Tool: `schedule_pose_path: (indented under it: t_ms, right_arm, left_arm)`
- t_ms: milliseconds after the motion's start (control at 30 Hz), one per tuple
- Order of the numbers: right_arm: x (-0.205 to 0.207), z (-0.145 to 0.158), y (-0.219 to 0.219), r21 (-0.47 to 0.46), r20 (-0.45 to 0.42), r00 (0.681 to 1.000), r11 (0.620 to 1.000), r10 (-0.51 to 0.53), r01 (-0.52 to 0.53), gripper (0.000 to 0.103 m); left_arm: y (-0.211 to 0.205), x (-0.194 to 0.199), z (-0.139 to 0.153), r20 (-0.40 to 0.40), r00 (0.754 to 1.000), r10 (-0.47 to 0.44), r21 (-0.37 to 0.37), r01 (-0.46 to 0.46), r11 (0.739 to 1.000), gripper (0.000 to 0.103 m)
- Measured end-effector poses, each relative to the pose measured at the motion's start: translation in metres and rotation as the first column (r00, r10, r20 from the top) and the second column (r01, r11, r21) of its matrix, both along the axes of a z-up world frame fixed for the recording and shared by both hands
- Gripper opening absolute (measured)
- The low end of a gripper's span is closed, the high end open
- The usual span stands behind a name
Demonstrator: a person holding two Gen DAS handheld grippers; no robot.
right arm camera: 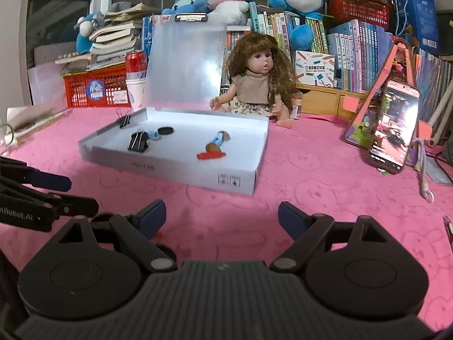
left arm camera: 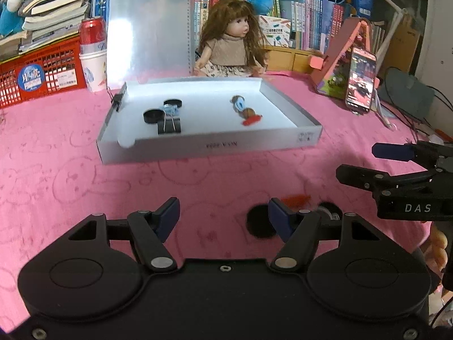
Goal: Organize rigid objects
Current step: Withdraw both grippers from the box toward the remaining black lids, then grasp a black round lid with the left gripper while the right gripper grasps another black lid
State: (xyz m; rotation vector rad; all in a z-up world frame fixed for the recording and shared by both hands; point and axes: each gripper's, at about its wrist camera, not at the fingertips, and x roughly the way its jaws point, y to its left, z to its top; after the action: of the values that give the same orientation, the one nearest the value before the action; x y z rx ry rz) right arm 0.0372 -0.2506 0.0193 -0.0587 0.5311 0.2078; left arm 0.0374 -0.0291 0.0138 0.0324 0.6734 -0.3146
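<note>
Left wrist view alone shows a black disc (left arm camera: 259,221) beside its spread, empty tool (left arm camera: 223,215).

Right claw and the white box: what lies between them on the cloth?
Nothing: in the right wrist view, only bare pink tablecloth runs from the open right claw to the white box's near wall.

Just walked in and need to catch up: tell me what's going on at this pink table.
A person is sorting small objects into an open white box on the pink tablecloth. The box already holds a binder clip, black discs and a red piece. Both claws are open and empty: the left claw hangs over the cloth just beside a black disc still outside the box, and the right claw hangs alongside it.
</note>
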Motion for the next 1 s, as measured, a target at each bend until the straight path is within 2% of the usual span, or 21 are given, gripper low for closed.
schedule_pose_path:
  t_ms: [233,333,600,833,1000]
  right_arm:
    - [-0.021,-0.012,0.002,-0.06,-0.012,1.0,0.998,0.013,-0.014,0.092]
    - [-0.025,-0.018,0.004,-0.075,-0.022,1.0,0.997,0.02,-0.021,0.092]
    - [-0.023,-0.025,0.01,-0.047,-0.043,0.998,0.998,0.039,-0.041,0.092]
    - [-0.025,-0.028,0.018,-0.03,-0.04,0.997,0.997,0.07,-0.071,0.092]
    - [-0.027,-0.031,0.025,-0.049,-0.041,0.995,0.995,0.091,-0.093,0.092]
  left_arm:
    - [0.002,-0.017,-0.011,-0.007,1.0,0.002,-0.033,-0.003,0.999,0.068]
    - [-0.004,-0.02,-0.014,-0.003,1.0,-0.011,-0.019,0.01,1.0,0.067]
    - [-0.015,-0.016,-0.019,0.015,0.999,-0.034,-0.006,0.034,0.999,0.056]
    - [-0.023,-0.01,-0.024,0.045,0.999,-0.02,0.001,0.02,1.0,0.056]
    - [-0.028,-0.01,-0.028,0.076,0.997,-0.015,0.038,0.012,0.999,0.055]
